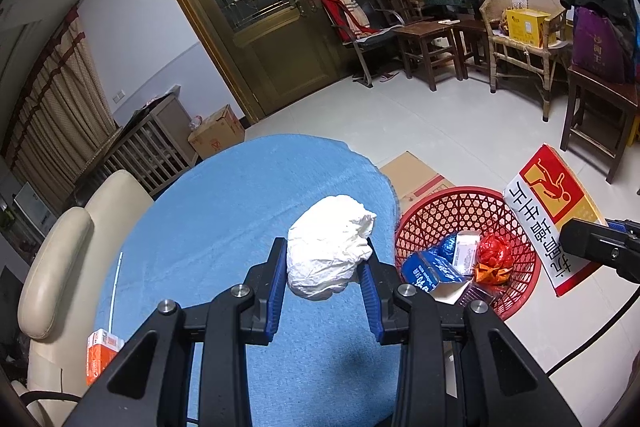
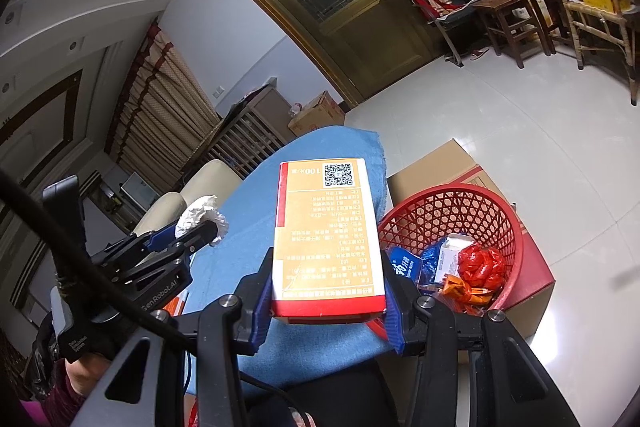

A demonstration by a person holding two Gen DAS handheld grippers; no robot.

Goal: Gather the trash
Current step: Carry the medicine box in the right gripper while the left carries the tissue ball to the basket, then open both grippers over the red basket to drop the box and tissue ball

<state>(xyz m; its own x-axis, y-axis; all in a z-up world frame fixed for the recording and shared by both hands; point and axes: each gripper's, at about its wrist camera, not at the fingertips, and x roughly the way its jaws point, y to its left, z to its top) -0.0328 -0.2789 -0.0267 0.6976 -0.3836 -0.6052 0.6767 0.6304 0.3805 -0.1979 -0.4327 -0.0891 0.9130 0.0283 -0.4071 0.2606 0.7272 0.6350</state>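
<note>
Blue cloth covers the tabletop [image 1: 224,211], with pale floor tiles and a wooden double door behind it. Over that cloth the left tool [image 1: 326,269] is closed on a crumpled white paper wad [image 1: 330,255], its blue pads pressing the wad from both sides. The right tool [image 2: 326,291] is clamped on an orange-and-red carton [image 2: 326,235], gripped near its lower end, the carton standing up out of the jaws with a QR code at its top. Just right of the tabletop sits a red mesh basket [image 1: 520,223] resting on a cardboard box [image 2: 452,163] on the floor; inside lie a blue carton [image 1: 430,267], a white packet [image 1: 466,247] and a red crumpled wrapper [image 1: 494,251]. Near the left edge of the tabletop lies a small orange box [image 1: 102,351], beside a cream chair [image 1: 60,251].
</note>
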